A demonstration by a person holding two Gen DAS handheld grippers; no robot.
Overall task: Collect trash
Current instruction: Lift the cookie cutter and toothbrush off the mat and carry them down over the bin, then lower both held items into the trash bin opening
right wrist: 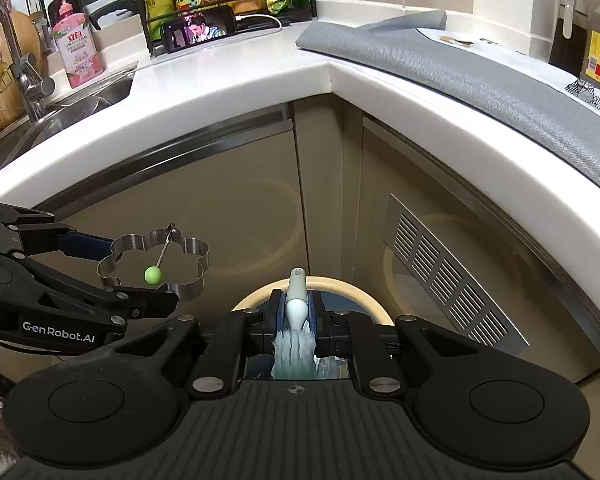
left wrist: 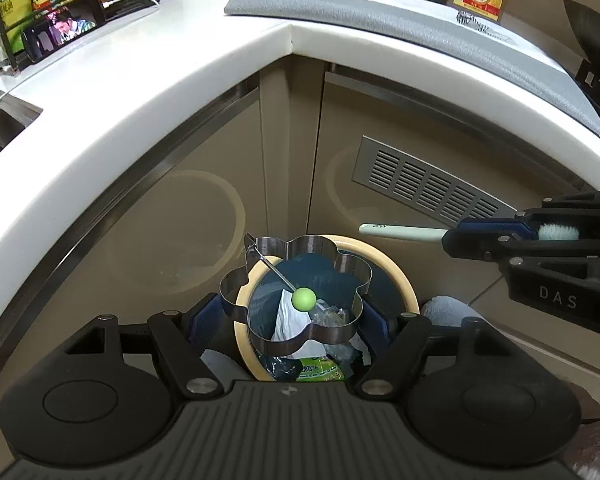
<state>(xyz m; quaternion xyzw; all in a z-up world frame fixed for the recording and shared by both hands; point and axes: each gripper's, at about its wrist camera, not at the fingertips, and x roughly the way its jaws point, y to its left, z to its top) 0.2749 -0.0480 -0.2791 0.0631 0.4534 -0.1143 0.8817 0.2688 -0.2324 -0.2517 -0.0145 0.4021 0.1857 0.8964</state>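
Left gripper (left wrist: 294, 312): jaws wide, clamping flower-shaped metal egg ring (left wrist: 296, 292) across its sides.
Egg ring: directly above trash bin (left wrist: 396, 272).
Right gripper (right wrist: 296, 312): narrow, pinching toothbrush (right wrist: 296, 300), handle toward 12 o'clock over bin rim.
Countertop (right wrist: 236, 80): beyond.

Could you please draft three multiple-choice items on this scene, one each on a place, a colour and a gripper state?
1. Where is the flower-shaped metal ring mould?
A. On the white countertop
B. Between the left gripper's fingers, above the open cream-rimmed trash bin
C. In the sink

2. What colour is the ball on the mould's wire handle?
A. Green
B. Red
C. Black

3. How does the right gripper stand?
A. Open and empty
B. Out of view
C. Shut on the pale-handled brush

Answers: 1 B, the left wrist view shows the mould between the fingers with the bin's trash seen through it; 2 A, the ball shows green in both views; 3 C, the pads clamp the brush near its bristles.
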